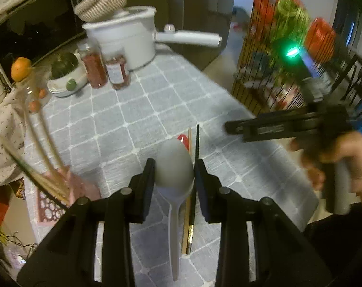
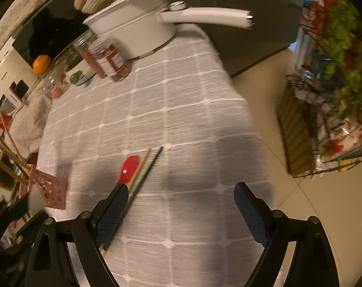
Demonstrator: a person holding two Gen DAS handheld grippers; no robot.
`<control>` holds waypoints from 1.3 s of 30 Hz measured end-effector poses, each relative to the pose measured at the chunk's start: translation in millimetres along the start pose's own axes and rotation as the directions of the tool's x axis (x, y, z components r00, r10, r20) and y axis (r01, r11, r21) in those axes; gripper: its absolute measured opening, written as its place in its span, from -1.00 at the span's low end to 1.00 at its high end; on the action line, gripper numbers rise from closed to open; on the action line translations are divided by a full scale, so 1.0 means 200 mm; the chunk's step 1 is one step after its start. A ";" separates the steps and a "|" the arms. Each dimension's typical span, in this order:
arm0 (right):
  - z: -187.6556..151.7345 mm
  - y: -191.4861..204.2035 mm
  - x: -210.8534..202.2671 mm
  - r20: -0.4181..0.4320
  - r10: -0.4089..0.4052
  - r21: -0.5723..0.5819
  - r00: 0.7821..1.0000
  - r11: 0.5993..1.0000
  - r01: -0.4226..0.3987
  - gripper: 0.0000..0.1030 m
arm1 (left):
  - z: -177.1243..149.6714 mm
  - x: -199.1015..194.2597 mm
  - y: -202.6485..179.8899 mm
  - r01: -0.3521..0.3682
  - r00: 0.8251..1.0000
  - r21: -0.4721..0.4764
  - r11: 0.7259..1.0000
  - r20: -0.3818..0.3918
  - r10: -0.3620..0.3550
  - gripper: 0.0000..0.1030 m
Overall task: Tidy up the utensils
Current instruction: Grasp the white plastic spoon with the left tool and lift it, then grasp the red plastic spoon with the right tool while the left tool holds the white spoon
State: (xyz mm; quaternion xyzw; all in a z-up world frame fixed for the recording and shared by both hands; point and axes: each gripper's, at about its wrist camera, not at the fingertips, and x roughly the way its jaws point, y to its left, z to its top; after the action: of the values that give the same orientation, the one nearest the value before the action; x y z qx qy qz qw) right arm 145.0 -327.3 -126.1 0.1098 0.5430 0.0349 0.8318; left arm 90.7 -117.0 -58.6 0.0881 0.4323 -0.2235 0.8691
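**Colleague:** What's crowding the worktop (image 2: pixel 192 110) around you?

**Me:** At the upper left of both views I see a white saucepan (image 1: pixel 123 40) with its long handle pointing right, and a woven basket (image 1: pixel 102 0) behind it. In front of the pan stand two jars (image 1: pixel 106 68) with red contents. Left of them there's a small white bowl (image 1: pixel 68 81) and one orange (image 1: pixel 20 68) against a dark appliance. At the lower left of the left wrist view, a pink perforated holder (image 1: pixel 49 205) carries several wooden chopsticks, blurred, so I can't count them.

**Colleague:** And the utensils?

**Me:** I count two spoons and two loose chopsticks. The left gripper (image 1: pixel 173 167) is clamped on the bowl of a white spoon (image 1: pixel 175 167), its handle hanging toward the bottom of the frame. Just right of it lie one wooden chopstick (image 1: pixel 187 205) and one black chopstick (image 1: pixel 195 191), side by side on the cloth. A red spoon (image 2: pixel 129 168) lies beyond them, mostly hidden behind the white one in the left wrist view.

**Colleague:** The other side?

**Me:** The right gripper (image 2: pixel 181 203) stands wide apart, holding nothing, above the worktop's right edge. Its left finger covers the near end of the black chopstick. A wire rack (image 1: pixel 276 59) of packages fills the upper right.
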 end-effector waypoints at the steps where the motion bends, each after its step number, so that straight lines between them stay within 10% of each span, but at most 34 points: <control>1: 0.01 0.02 0.02 -0.008 0.011 -0.005 1.000 1.000 -0.011 0.65 | -0.01 -0.03 0.00 0.007 1.000 -0.001 1.000 0.014 -0.007 -0.32; 9: 0.07 0.24 0.20 -0.086 0.076 -0.075 0.993 0.994 -0.083 0.05 | -0.08 -0.22 0.11 0.050 0.990 -0.025 0.998 0.136 -0.046 -0.32; 39: 0.17 0.21 0.49 -0.161 0.236 -0.080 0.958 0.965 -0.251 -0.33 | -0.18 -0.42 0.39 0.057 0.964 -0.178 0.982 0.267 -0.007 -0.32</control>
State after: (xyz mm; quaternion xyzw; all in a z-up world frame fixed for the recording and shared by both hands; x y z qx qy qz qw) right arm 218.3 -273.8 -192.3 0.1314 0.5839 0.1720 0.7824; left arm 57.6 -9.4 -17.0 -0.0301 0.3323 -0.2064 0.9198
